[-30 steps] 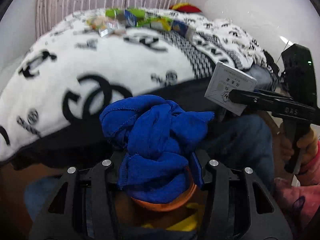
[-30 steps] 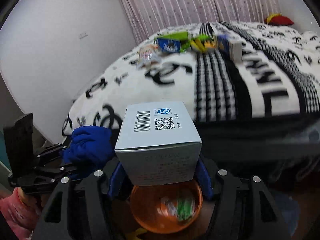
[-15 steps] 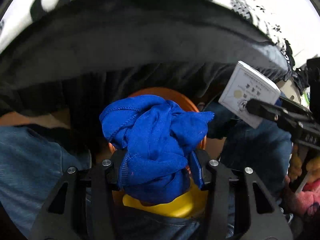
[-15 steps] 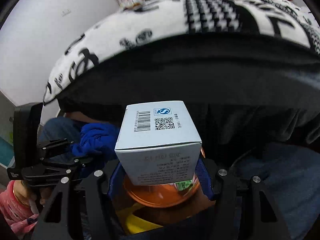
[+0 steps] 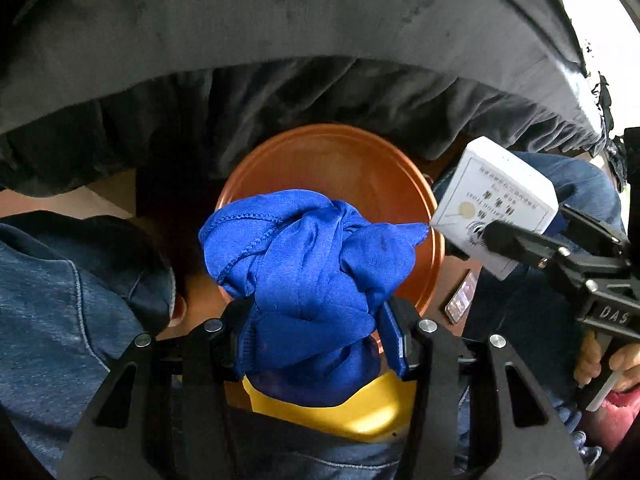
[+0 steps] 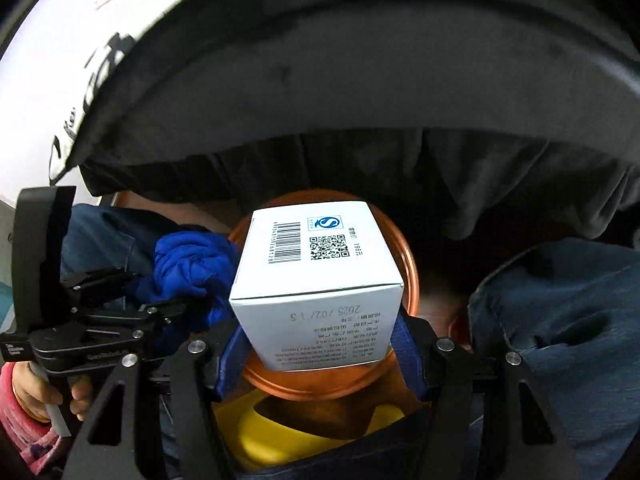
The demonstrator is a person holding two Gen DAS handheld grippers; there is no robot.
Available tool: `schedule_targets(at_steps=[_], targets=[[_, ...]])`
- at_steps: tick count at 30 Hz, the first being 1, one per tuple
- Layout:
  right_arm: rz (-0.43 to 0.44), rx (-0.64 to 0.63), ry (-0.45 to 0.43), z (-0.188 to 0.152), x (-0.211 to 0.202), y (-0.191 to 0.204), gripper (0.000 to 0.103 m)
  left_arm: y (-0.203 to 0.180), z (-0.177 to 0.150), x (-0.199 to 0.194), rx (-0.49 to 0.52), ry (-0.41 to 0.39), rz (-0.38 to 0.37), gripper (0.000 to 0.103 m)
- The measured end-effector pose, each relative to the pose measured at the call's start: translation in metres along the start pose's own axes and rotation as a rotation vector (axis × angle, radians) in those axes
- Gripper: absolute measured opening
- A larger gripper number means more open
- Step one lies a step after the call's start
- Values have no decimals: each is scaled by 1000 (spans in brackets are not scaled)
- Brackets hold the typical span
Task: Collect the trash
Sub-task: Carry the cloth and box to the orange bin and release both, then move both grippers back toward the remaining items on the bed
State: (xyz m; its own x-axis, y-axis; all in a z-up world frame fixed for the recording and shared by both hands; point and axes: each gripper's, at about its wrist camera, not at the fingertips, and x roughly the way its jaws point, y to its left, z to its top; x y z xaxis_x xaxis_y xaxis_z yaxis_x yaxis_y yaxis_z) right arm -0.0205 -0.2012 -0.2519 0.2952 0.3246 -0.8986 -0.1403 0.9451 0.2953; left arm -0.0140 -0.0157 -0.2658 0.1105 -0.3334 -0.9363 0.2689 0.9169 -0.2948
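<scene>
My left gripper [image 5: 316,332] is shut on a crumpled blue cloth [image 5: 308,256] and holds it above the near part of an orange bin [image 5: 332,160] on the floor. My right gripper [image 6: 320,344] is shut on a white box [image 6: 316,264] with a barcode and holds it over the same orange bin [image 6: 410,280]. In the left wrist view the white box [image 5: 496,204] and the right gripper [image 5: 516,236] hang at the bin's right rim. In the right wrist view the blue cloth [image 6: 188,264] and the left gripper [image 6: 168,304] sit left of the bin.
The dark edge of the bed [image 5: 280,40] with its hanging black skirt [image 6: 400,176] overhangs the far side of the bin. Denim-clad legs [image 5: 60,300] flank it on both sides [image 6: 560,320]. A yellow object [image 5: 360,412] lies under the grippers. A phone [image 5: 460,300] lies on the floor.
Both grippers have tilted down from the bed top toward the floor. The orange bin has come into fuller view below the cloth and the box, which stay gripped.
</scene>
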Motion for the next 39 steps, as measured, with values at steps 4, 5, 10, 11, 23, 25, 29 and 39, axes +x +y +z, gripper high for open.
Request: schedule_targets(at_steps=[4, 5, 10, 11, 23, 25, 29, 39], targets=[[-1, 15, 43, -3, 17, -1, 62, 2, 2, 9, -7, 16, 5, 49], [-2, 17, 51, -3, 19, -2, 62, 2, 3, 10, -10, 20, 4, 50], [-23, 44, 29, -1, 18, -5, 78, 2, 5, 8, -14, -9, 16, 67], [-22, 48, 26, 0, 17, -6, 78, 2, 6, 6, -15, -17, 10, 70], [-25, 108, 30, 1, 16, -18, 80, 9, 7, 9, -65, -13, 39, 82], [-22, 116, 25, 1, 15, -18, 80, 9, 7, 9, -64, -13, 40, 82], [-22, 126, 7, 2, 11, -18, 80, 8, 6, 6, -61, -22, 49, 83], [-19, 106, -89, 10, -14, -6, 80, 3, 18, -43, -19, -132, 103, 83]])
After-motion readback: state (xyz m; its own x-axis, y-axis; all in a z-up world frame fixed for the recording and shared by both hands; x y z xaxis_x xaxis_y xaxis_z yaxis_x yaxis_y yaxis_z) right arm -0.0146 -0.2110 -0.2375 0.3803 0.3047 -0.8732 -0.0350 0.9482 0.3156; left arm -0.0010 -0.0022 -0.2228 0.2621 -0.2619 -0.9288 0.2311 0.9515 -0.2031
